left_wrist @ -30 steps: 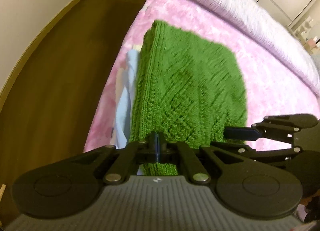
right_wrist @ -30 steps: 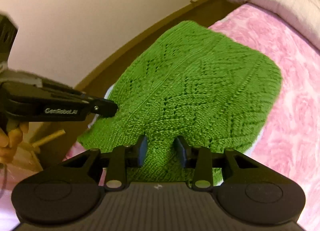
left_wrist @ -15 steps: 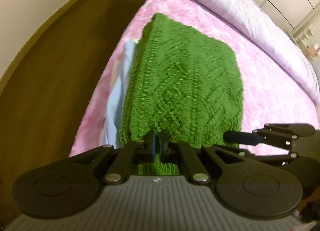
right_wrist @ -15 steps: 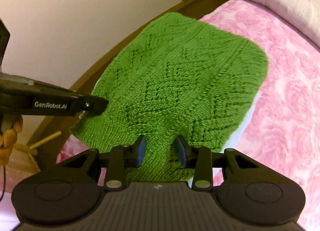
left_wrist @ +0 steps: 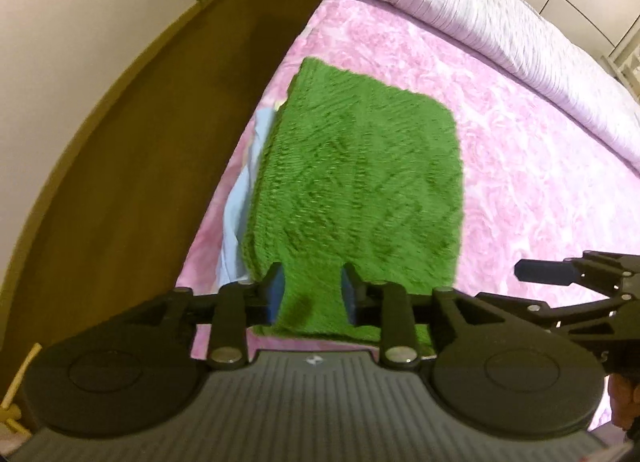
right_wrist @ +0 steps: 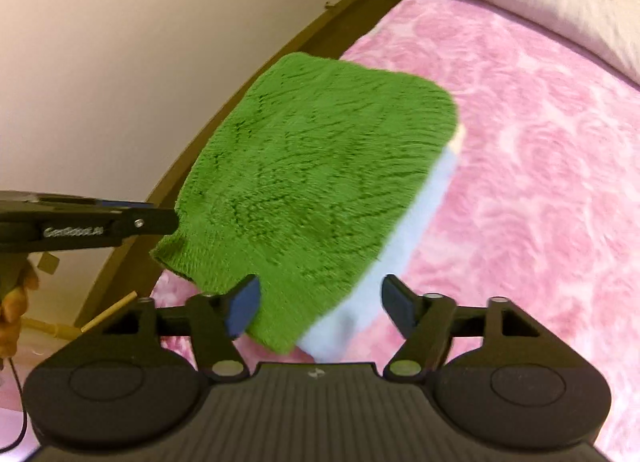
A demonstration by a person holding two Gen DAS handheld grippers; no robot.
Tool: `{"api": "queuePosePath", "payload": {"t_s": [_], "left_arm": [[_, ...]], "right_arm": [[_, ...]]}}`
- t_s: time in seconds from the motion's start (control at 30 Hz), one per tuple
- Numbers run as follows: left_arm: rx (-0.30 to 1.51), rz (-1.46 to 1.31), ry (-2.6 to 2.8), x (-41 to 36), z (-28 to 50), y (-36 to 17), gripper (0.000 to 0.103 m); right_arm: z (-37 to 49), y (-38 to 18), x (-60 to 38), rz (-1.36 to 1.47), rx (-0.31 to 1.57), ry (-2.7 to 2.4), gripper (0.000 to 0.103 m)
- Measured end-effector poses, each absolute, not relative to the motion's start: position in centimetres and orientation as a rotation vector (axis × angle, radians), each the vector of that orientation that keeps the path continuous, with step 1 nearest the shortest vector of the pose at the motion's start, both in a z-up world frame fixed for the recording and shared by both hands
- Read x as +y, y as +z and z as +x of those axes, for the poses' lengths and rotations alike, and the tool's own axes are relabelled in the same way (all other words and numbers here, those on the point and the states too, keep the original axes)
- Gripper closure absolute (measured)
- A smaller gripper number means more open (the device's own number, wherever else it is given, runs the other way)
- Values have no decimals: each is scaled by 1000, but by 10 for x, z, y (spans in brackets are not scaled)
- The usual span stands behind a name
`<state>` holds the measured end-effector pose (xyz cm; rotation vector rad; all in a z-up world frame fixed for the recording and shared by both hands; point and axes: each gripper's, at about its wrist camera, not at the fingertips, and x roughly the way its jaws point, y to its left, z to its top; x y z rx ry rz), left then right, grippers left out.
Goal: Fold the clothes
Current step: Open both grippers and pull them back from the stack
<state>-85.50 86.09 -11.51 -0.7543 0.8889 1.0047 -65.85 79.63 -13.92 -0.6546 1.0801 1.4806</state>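
A folded green knitted sweater (left_wrist: pixel 360 182) lies on a pale blue garment (left_wrist: pixel 240 198) near the left edge of the pink bed (left_wrist: pixel 540 166). It also shows in the right wrist view (right_wrist: pixel 312 182), with the blue garment (right_wrist: pixel 404 246) under its right side. My left gripper (left_wrist: pixel 312 294) is open, its fingers astride the sweater's near edge. My right gripper (right_wrist: pixel 320 302) is open wide just short of the sweater's near corner. Each gripper shows in the other's view, the right one (left_wrist: pixel 560 274) and the left one (right_wrist: pixel 100 226).
A rolled white quilt (left_wrist: pixel 460 10) lies along the far side of the bed. Brown wooden floor (left_wrist: pixel 120 182) and a cream wall (right_wrist: pixel 120 42) are to the left. A pale wooden stick (right_wrist: pixel 108 308) lies at the lower left.
Both grippers have opened and let go of the sweater's near edge. They have drawn back a little, and the sweater now rests flat on the blue garment.
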Motion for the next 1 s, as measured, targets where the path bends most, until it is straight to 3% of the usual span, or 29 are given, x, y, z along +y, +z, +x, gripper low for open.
{"api": "queuePosePath", "payload": {"t_s": [0.1,0.27,0.67,1.0], "left_arm": [[879,-731,1059,840,-844,-95,65],[832,-701,1172,795,-829,-60,50],[760,-694,1397,690,-764,-3,27],[727,-739,1557,616,-711,12,4]], "right_arm": [[-650,-123,778,-632,1053,1478,15],[-635,-103,754,-627,985,1507,14],[-587,-55,689,-666,892,1623,14],[-527,-22,641,-686,844,1712,14]]}}
